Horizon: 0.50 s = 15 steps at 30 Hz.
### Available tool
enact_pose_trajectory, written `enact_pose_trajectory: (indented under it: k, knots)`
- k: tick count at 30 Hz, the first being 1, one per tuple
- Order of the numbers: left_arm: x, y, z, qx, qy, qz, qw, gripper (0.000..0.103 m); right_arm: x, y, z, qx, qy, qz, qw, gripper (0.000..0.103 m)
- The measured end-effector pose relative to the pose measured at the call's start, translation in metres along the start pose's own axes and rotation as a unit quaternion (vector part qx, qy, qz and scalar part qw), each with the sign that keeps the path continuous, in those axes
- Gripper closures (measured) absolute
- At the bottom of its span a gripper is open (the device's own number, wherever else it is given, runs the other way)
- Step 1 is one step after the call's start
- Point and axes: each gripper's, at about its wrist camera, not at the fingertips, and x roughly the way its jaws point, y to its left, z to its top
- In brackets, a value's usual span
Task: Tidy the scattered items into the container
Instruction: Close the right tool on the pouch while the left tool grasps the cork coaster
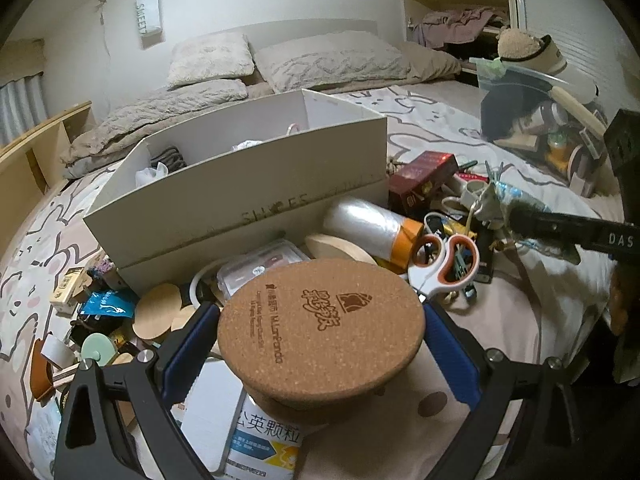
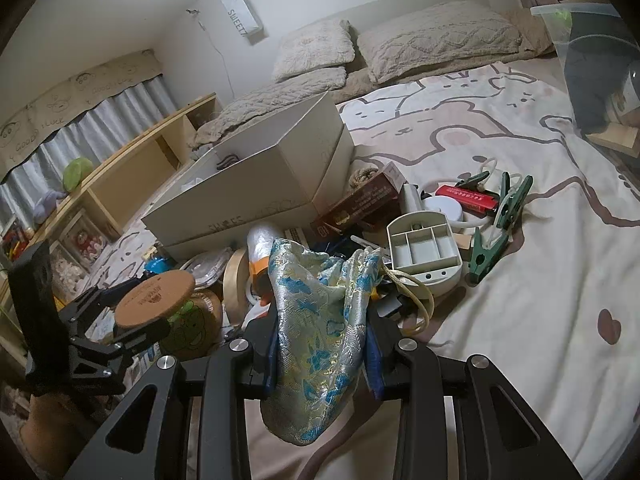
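The shoebox (image 1: 240, 184), a white cardboard container stamped "SHOES" on its long side, sits open on the bed (image 2: 500, 300) behind the clutter, with a dark striped cloth and crumpled white bits inside. In front of it, the left gripper (image 1: 320, 344) has its blue-padded jaws closed on a round cork coaster (image 1: 320, 328) with a burnt-in logo and small lettering too fine to read, lifted over a white packet with Chinese print. Just right lie a shiny foil-wrapped roll (image 1: 364, 220), orange-handled scissors (image 1: 444, 260) and a dark red carton (image 1: 424, 176). The right gripper (image 2: 320, 344) pinches a silky blue-and-gold brocade pouch (image 2: 316, 328) at a narrow width. A compartmented grey plastic tray (image 2: 428, 252) lies empty beside green clothes pegs (image 2: 486, 254).
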Motion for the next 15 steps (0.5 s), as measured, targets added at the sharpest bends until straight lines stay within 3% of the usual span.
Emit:
enact_pose_trajectory:
  k: [15]
  knots:
    - [-0.027, 0.015, 0.016, -0.023, -0.045, 0.014, 0.9986, 0.003, -0.024, 0.037, 0.022, -0.062, -0.051, -0.001, 0.997, 0.068]
